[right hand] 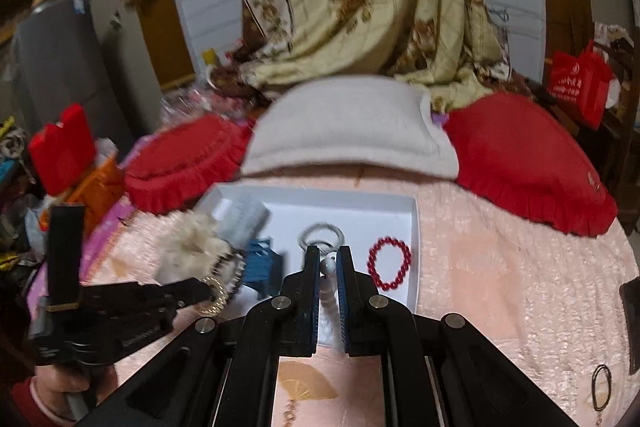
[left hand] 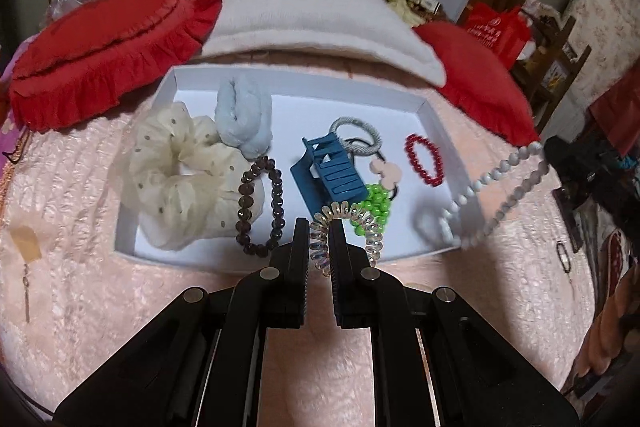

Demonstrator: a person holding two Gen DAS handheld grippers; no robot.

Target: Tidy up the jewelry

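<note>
— Two pieces in hand at once? Which is where?

— My left hand-held gripper point(left hand: 320, 227) is clenched on the clear spiral hair coil point(left hand: 352, 223), which hangs over the near edge of the shallow white cardboard tray point(left hand: 424, 107) on the pink bed cover point(left hand: 100, 287). My right hand-held gripper point(right hand: 328, 263) pinches the white bead necklace point(left hand: 492, 195); its loop drapes across the tray's corner at about four o'clock.

— How would you set them down well?

— Carefully: I'd carry the coil a little towards twelve o'clock, short of the blue plastic claw clip point(left hand: 328, 171) and green bead cluster point(left hand: 374, 205), and let go low. The necklace I'd lower into the bare patch beside the red bead bracelet point(left hand: 425, 159), so its beads pool inside the rim and don't slide off.
</note>
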